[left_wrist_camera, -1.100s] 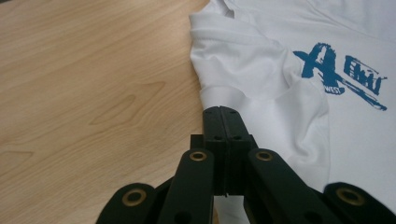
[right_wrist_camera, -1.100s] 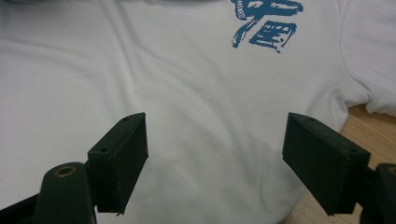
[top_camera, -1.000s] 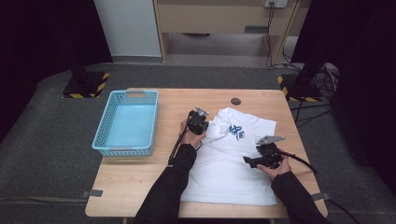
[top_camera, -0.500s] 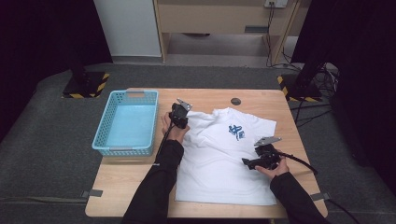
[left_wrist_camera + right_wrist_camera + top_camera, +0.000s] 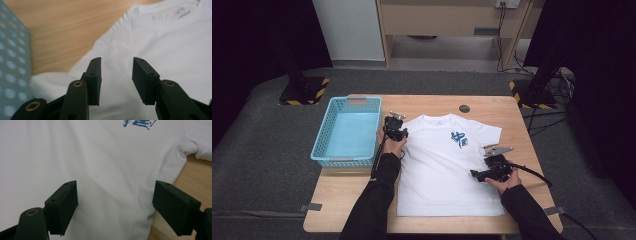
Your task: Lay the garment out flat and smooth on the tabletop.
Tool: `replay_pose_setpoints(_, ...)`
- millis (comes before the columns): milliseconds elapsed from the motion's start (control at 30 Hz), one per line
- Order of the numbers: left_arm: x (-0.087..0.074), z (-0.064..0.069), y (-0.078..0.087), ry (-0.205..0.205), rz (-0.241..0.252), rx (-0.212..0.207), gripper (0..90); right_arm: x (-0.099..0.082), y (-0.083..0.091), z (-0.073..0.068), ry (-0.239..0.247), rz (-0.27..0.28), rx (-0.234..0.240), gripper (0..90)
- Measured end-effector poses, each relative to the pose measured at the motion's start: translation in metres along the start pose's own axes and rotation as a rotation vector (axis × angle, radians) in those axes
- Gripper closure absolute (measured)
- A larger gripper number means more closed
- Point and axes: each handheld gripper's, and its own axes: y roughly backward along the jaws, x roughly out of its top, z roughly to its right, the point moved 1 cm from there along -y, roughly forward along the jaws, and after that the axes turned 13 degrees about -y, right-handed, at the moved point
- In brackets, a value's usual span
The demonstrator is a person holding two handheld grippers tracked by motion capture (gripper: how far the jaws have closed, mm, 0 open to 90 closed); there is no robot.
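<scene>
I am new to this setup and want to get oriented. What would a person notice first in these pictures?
First, the white T-shirt with a blue print, spread flat on the wooden table. Next, the light blue basket standing at the table's left side, beside the shirt. The left gripper sits at the shirt's left sleeve and the right gripper at its right edge; the jaws of both are open, with nothing pinched.

I work at a wooden table (image 5: 437,102) on grey carpet (image 5: 267,165) — black curtains (image 5: 257,35) either side, a white panel (image 5: 348,27) and wooden cabinet (image 5: 447,17) behind.
</scene>
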Motion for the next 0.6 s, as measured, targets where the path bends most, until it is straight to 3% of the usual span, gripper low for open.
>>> replay_pose_setpoints(167, -0.006, 0.003, -0.019, -0.021, -0.043, -0.036, 52.9, -0.004, -0.004, -0.004, 0.012, -0.026, 0.014, 20.1)
replay_pose_setpoints(300, -0.003, 0.005, -0.026, -0.024, -0.005, -0.036, 50.5, -0.005, -0.004, -0.004, 0.016, -0.026, 0.013, 19.8)
replay_pose_setpoints(433, 0.011, 0.011, -0.041, -0.063, 0.035, -0.065, 47.9, -0.009, -0.003, -0.006, 0.027, -0.025, -0.006, 18.2)
replay_pose_setpoints(533, 0.014, 0.013, -0.042, -0.075, 0.026, -0.061, 45.4, -0.011, -0.002, -0.006, 0.034, -0.030, -0.027, 17.8)
replay_pose_setpoints(600, 0.014, 0.011, -0.031, -0.097, 0.027, -0.037, 43.3, -0.011, 0.000, -0.006, 0.027, -0.040, -0.037, 17.6)
